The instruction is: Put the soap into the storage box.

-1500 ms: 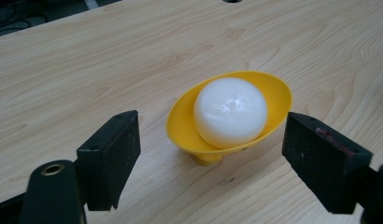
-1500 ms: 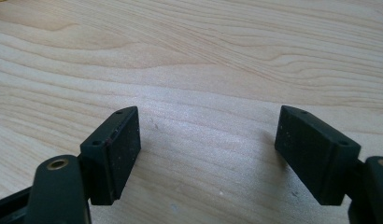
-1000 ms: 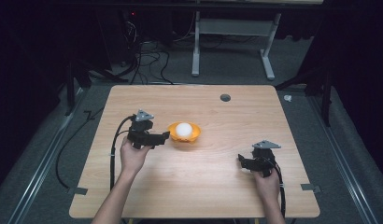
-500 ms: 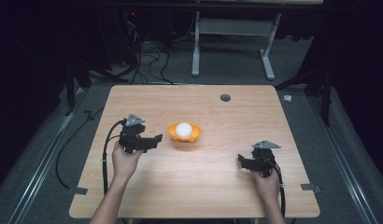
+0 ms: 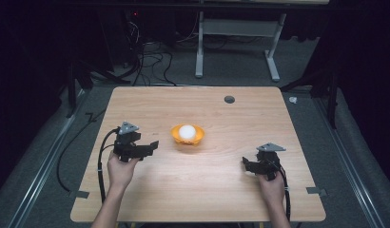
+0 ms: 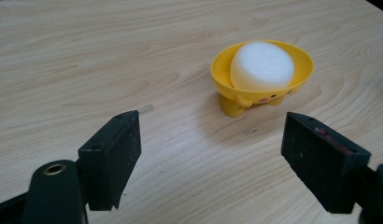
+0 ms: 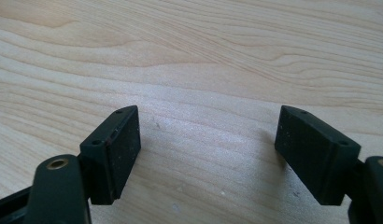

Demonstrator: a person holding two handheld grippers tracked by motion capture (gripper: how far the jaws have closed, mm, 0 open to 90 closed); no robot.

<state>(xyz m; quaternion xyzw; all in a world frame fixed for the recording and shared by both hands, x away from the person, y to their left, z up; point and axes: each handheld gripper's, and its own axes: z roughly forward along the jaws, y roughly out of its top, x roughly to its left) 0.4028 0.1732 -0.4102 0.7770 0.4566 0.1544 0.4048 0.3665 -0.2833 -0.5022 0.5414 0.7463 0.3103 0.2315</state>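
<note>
Item: round white soap bar (image 6: 261,66) in yellow plastic footed dish (image 6: 241,100). My left hand-held gripper (image 6: 210,154) open, unladen: approach level, centred. Right hand-held gripper (image 7: 208,154) open, idle.

Glossy yellow plastic dish (image 6: 262,88) on matt wood-grain table (image 6: 87,56).

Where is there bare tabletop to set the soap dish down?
Nearly everywhere on the table. Bare wood lies between the left gripper and right gripper, along the near edge, and behind the yellow dish toward the dark hole. Only the dish's own spot is taken.
</note>
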